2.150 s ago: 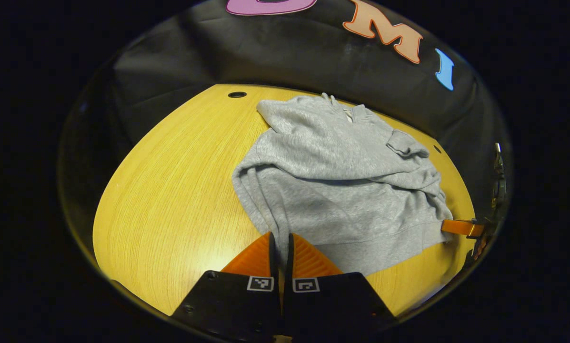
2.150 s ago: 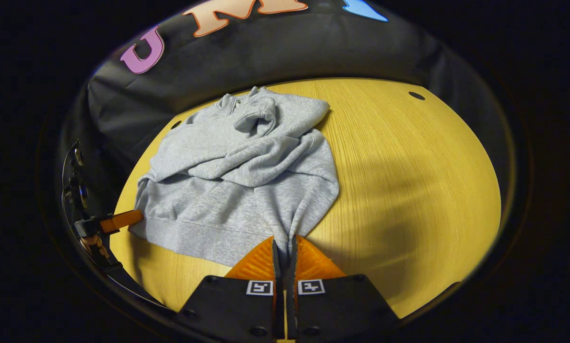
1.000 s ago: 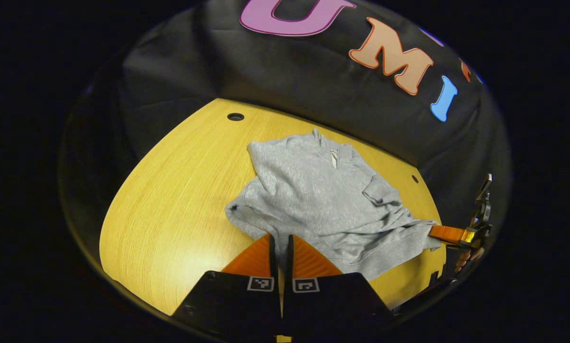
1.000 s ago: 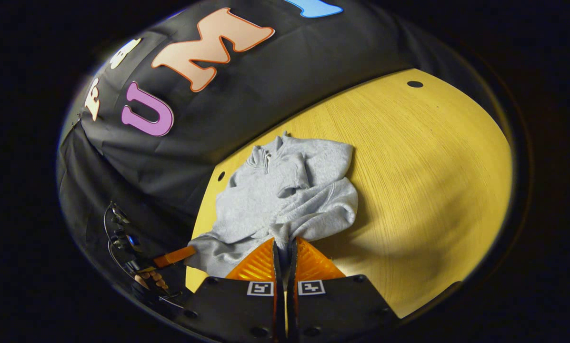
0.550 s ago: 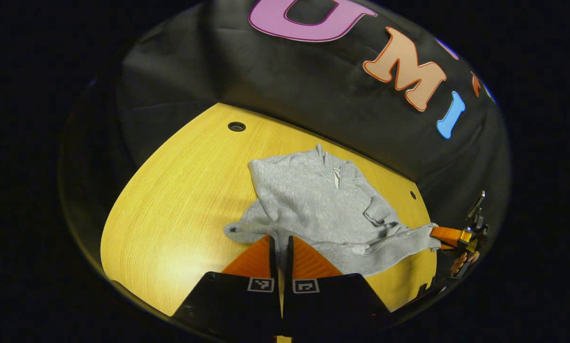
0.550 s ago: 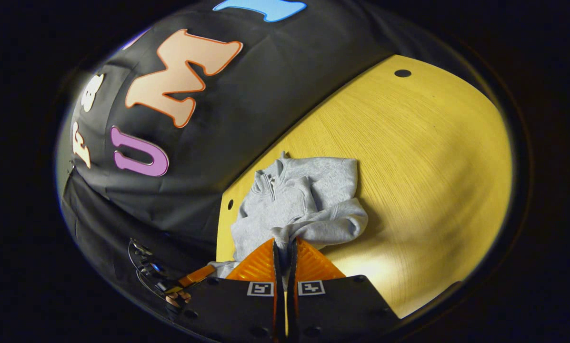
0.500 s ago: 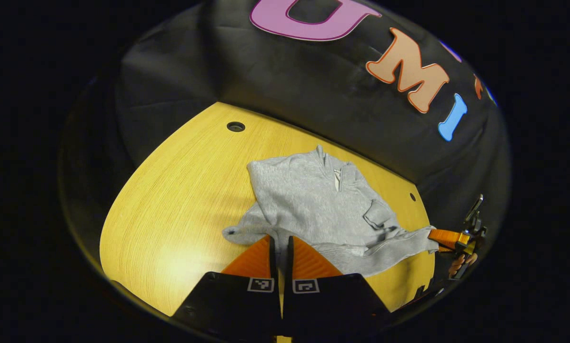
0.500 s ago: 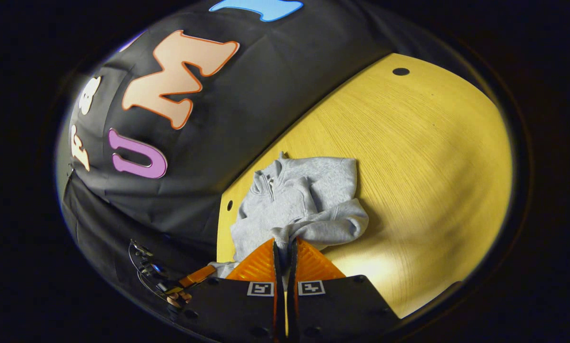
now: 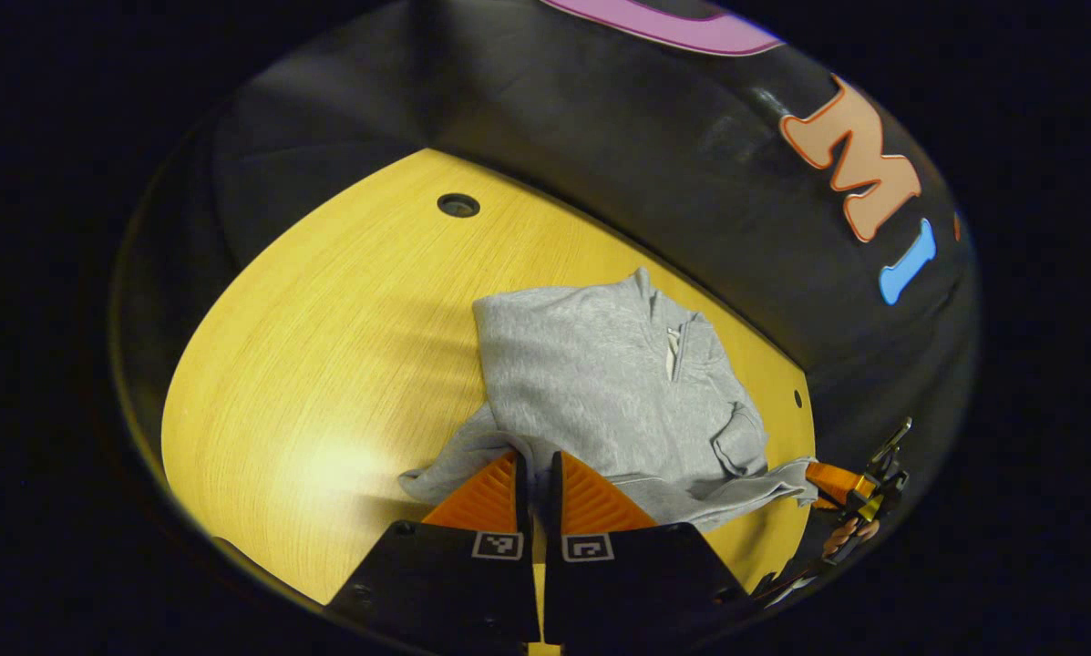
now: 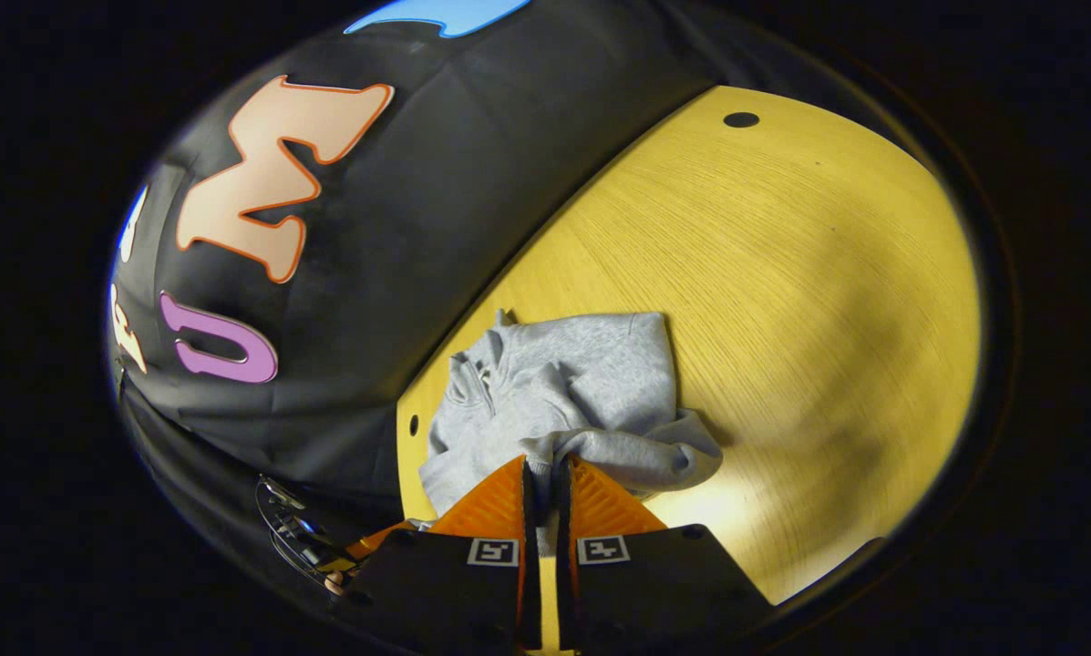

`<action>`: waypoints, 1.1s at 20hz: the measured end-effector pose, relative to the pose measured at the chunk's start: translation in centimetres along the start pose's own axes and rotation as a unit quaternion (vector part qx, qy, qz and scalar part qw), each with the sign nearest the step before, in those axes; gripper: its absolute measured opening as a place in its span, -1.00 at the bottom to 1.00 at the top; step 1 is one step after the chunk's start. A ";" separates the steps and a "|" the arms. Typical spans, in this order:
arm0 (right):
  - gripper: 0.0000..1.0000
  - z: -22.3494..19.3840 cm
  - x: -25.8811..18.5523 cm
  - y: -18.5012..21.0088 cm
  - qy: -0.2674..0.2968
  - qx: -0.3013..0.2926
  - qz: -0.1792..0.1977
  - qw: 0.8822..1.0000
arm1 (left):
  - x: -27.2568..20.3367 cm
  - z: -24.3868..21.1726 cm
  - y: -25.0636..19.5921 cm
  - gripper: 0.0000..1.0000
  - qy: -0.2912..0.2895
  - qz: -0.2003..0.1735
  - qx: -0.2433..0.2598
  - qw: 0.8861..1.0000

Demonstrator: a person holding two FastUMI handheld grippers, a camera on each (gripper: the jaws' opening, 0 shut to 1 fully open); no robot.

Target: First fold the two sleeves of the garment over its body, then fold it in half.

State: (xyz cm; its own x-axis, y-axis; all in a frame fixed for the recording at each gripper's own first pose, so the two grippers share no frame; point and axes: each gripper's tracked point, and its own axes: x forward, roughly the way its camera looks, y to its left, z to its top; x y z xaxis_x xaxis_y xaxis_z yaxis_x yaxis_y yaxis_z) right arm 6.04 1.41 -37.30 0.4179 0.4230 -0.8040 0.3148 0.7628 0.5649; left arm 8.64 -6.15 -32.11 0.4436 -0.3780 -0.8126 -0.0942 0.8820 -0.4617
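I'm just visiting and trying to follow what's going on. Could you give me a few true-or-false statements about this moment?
1. Both grippers are shut on cloth of the grey sweatshirt. True: left gripper, right gripper.
2. The sweatshirt lies on a blue plastic table. False: the table is yellow wood-grain.
3. The sweatshirt's collar end points toward the booth's wall. True.
4. The sweatshirt hangs wholly in the air. False: its collar end rests on the table.
5. The table has a round hole in it. True.
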 end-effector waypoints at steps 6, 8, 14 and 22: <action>-0.69 0.3 3.6 -0.9 -0.009 0.015 -0.041 0.999 | 2.8 0.9 0.8 -0.81 0.001 0.014 -0.015 1.000; -0.67 0.9 4.3 -0.8 -0.016 0.003 -0.044 0.999 | 3.4 1.6 1.2 -0.64 -0.011 0.024 -0.014 1.000; 1.00 2.9 3.2 0.2 -0.060 -0.040 -0.046 0.996 | 2.0 5.5 0.3 0.22 -0.095 0.047 0.040 0.994; 0.97 7.2 -5.5 0.7 -0.201 -0.198 -0.065 0.957 | -6.1 9.8 -3.6 0.92 -0.249 0.103 0.132 0.954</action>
State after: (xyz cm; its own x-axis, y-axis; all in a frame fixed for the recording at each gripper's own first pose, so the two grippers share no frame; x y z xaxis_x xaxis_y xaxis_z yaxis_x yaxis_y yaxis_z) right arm 10.10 -3.94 -31.18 0.7162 0.1508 -0.6814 0.0723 0.9551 0.2874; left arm 14.98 -4.25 -21.99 0.8150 -0.0662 -0.5757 -0.0265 0.9882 -0.1512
